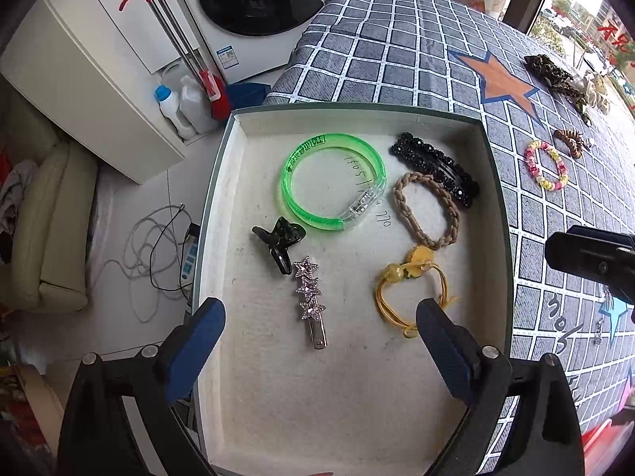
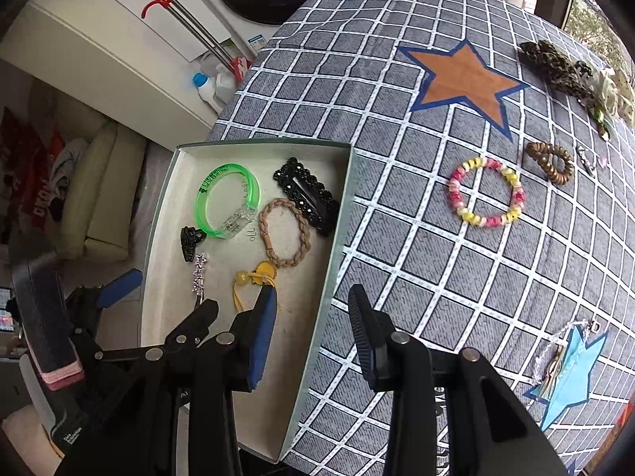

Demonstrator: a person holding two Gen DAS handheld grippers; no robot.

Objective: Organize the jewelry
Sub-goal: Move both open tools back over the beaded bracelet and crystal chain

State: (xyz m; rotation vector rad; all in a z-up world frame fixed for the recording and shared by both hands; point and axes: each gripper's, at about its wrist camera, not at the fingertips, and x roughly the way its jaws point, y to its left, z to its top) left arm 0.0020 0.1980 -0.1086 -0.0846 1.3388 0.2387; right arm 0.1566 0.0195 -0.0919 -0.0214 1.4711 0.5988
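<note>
Silver star clip (image 1: 310, 301) lies in the box (image 1: 222, 182) under the wide, empty left gripper (image 1: 319, 341); the half-open, empty right gripper (image 2: 313, 333) should next fetch the pink-yellow bracelet (image 2: 487, 192).

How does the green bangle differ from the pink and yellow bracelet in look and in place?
The green bangle is smooth, clear plastic of one colour; the pink and yellow bracelet is made of many small twisted pieces in mixed colours. The green bangle lies inside the box, whereas the pink and yellow bracelet lies outside it on the checked cloth. Both are rings lying flat.
</note>
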